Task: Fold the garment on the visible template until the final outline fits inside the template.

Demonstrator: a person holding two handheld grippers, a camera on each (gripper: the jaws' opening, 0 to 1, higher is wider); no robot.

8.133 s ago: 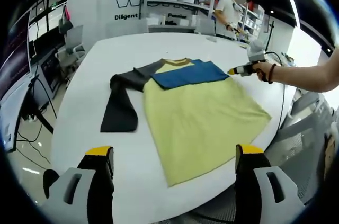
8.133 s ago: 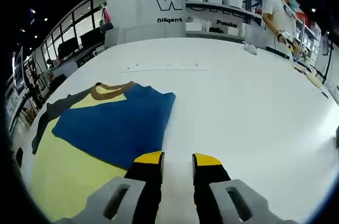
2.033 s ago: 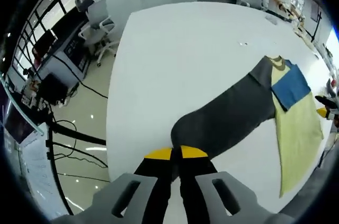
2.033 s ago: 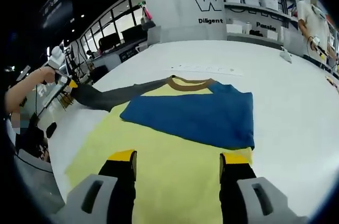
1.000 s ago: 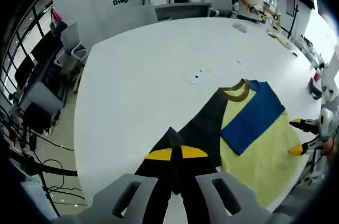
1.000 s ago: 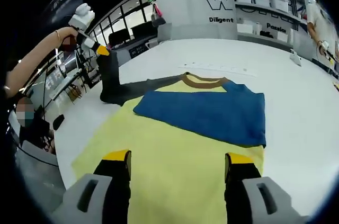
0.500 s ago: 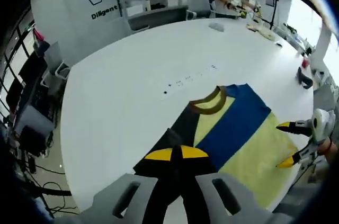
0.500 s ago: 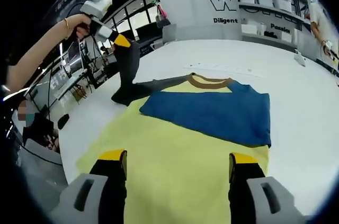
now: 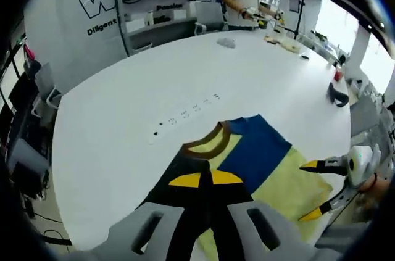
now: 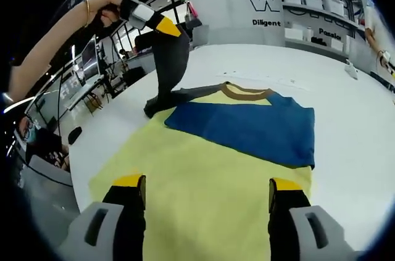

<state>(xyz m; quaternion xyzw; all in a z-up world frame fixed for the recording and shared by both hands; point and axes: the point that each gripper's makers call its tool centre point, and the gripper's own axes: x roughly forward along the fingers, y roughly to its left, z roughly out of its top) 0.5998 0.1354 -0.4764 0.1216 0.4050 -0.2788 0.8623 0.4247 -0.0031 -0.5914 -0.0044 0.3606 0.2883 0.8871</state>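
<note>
Grippers, two, hand-held, yellow-tipped

Left gripper [image 9: 205,179]: jaws pressed together, pinching the dark sleeve [image 10: 168,63]; raised high in the right gripper view, bare forearm behind it. Right gripper [image 10: 207,187]: jaws spread wide, gripping nothing, low over the garment [image 10: 203,174].

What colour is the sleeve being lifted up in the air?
Dark grey sleeve; the right gripper view shows it best.

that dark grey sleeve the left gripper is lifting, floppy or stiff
Probably floppy: the dark grey sleeve hangs limp from the left gripper and bunches on the white table. It seems light, since the yellow shirt body lies flat, apparently undisturbed.
</note>
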